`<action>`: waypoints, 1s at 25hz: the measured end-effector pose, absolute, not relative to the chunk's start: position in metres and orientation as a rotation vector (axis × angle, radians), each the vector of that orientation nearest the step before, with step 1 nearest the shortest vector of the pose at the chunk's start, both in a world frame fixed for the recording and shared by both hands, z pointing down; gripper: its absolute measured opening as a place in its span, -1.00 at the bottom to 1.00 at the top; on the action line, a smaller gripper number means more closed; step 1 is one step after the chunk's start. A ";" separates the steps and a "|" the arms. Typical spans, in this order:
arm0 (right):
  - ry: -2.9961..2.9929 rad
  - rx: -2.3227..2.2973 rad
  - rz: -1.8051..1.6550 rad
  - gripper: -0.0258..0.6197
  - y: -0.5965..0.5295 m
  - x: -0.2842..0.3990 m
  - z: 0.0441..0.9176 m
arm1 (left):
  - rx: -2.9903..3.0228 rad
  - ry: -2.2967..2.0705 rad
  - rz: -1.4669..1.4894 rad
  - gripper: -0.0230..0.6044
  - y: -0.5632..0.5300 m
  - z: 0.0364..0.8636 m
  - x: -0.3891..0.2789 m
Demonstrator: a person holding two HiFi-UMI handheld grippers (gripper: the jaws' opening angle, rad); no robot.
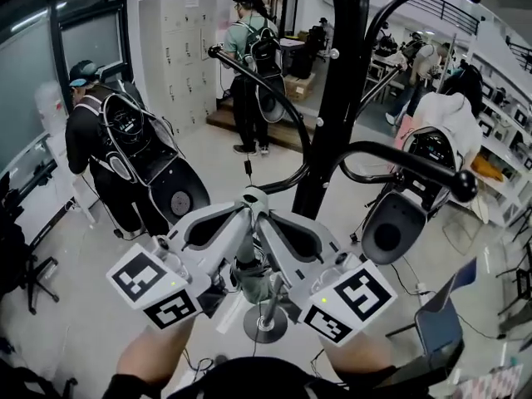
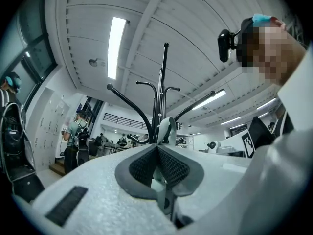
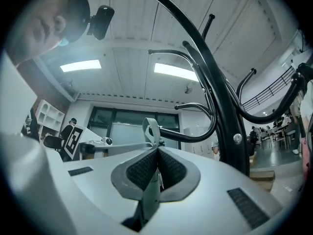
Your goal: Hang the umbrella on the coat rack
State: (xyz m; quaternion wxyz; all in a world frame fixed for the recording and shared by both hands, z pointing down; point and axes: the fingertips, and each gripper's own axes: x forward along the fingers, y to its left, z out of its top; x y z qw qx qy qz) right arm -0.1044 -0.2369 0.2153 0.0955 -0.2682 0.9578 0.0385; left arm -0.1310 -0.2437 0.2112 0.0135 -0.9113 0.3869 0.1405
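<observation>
The black coat rack stands just ahead of me, its curved arms reaching left and right. Both grippers meet tip to tip in front of its pole. My left gripper and right gripper are shut on the pale green strap loop of the folded umbrella, which hangs below between them. In the left gripper view the strap loop rises past the left gripper, close to the rack. The right gripper view shows the strap loop above the right gripper, beside a rack arm.
The rack's round base sits on the floor under the grippers. One person with a backpack rig stands at the left, another farther back by the grey lockers. A blue chair is at the lower right, shelves along the right wall.
</observation>
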 end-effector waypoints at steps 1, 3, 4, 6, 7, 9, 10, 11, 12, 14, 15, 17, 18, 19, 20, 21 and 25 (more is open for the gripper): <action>2.836 -0.810 0.112 -0.89 -0.238 -0.105 0.216 | -2.847 1.188 0.440 -0.89 -0.245 0.211 -0.131; 2.829 -0.841 0.105 -0.89 -0.241 -0.106 0.216 | -2.866 1.151 0.444 -0.89 -0.248 0.212 -0.132; 2.825 -0.858 0.104 -0.89 -0.242 -0.106 0.217 | -2.875 1.133 0.445 -0.89 -0.250 0.213 -0.132; 2.814 -0.894 0.104 -0.89 -0.245 -0.106 0.218 | -2.892 1.099 0.447 -0.89 -0.254 0.214 -0.132; 2.808 -0.910 0.106 -0.89 -0.246 -0.106 0.219 | -2.899 1.083 0.449 -0.89 -0.255 0.214 -0.133; 2.797 -0.942 0.110 -0.89 -0.249 -0.106 0.220 | -2.914 1.051 0.455 -0.89 -0.259 0.216 -0.132; 2.792 -0.959 0.109 -0.89 -0.250 -0.106 0.221 | -2.925 1.035 0.460 -0.89 -0.260 0.217 -0.132; 2.787 -0.976 0.106 -0.89 -0.251 -0.105 0.222 | -2.938 1.019 0.465 -0.89 -0.262 0.218 -0.131; 2.783 -0.993 0.099 -0.89 -0.252 -0.105 0.223 | -2.952 1.004 0.470 -0.89 -0.263 0.219 -0.131; 2.776 -1.022 0.081 -0.89 -0.254 -0.105 0.226 | -2.976 0.979 0.472 -0.89 -0.266 0.222 -0.130; 2.773 -1.036 0.076 -0.89 -0.255 -0.105 0.227 | -2.985 0.965 0.471 -0.89 -0.266 0.223 -0.129; 2.763 -1.066 0.078 -0.89 -0.255 -0.104 0.227 | -2.999 0.936 0.474 -0.89 -0.266 0.223 -0.128; 2.757 -1.081 0.081 -0.89 -0.255 -0.104 0.227 | -3.005 0.921 0.475 -0.89 -0.266 0.223 -0.128; 2.752 -1.096 0.084 -0.89 -0.255 -0.104 0.227 | -3.009 0.908 0.475 -0.89 -0.267 0.224 -0.127; 2.748 -1.110 0.087 -0.89 -0.256 -0.104 0.228 | -3.013 0.896 0.475 -0.89 -0.267 0.224 -0.127; 2.743 -1.125 0.087 -0.89 -0.257 -0.103 0.229 | -3.018 0.883 0.474 -0.89 -0.268 0.225 -0.126; 2.725 -1.186 0.076 -0.89 -0.258 -0.099 0.233 | -3.050 0.828 0.475 -0.89 -0.270 0.229 -0.121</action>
